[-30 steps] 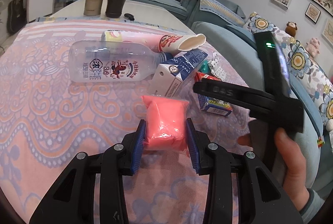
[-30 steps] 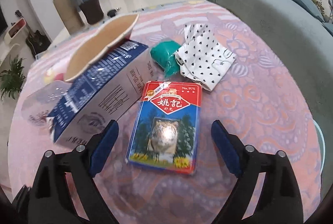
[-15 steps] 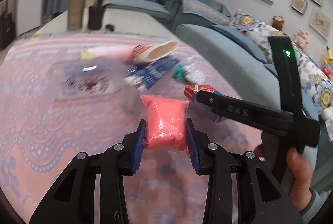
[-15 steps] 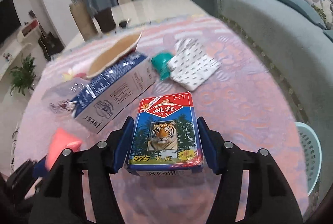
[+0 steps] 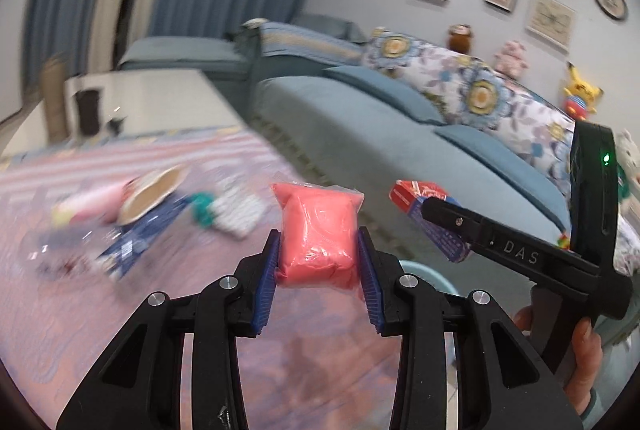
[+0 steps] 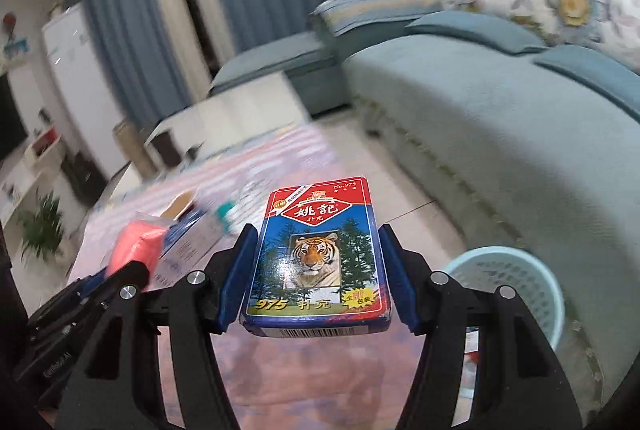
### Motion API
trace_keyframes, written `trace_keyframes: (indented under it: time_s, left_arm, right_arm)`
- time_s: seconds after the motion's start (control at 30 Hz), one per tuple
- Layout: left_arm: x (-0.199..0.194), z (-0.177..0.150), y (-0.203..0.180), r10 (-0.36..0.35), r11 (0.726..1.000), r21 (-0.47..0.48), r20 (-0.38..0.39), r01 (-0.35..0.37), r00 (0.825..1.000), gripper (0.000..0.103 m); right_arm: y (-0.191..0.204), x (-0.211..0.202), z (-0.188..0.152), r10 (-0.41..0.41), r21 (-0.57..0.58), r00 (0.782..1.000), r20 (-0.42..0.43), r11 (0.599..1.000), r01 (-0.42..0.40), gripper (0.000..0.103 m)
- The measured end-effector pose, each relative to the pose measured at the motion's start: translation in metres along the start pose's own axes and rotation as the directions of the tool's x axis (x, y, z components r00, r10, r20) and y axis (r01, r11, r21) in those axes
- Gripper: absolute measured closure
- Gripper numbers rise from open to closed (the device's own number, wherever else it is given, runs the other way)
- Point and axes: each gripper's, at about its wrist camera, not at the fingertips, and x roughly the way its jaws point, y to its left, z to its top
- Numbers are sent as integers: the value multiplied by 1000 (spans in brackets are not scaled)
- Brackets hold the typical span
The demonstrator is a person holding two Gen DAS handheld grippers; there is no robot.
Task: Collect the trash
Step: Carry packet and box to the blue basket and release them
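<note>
Trash in both grippers: the left gripper clamps a pink plastic-wrapped packet at frame centre, while the right gripper pinches a tiger-print card box. A pale blue basket sits lower right; blurred litter, apparently a carton and cup, lies on the pink cloth at left.
</note>
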Motion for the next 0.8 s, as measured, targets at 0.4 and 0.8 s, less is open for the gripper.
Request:
trace_keyframes:
  time_s: [0.4,0.8]
  left_arm:
    - [109,-22,-104,-137,974,148,-217,171,967,68]
    - [192,-70,-112,-171,975,64,-408,215,897,44]
  right_arm:
    - [-181,5,-44,-154,319,977,-148,927,195,46]
    - [-247,43,-94,-181,414,938,-295,861,297,45]
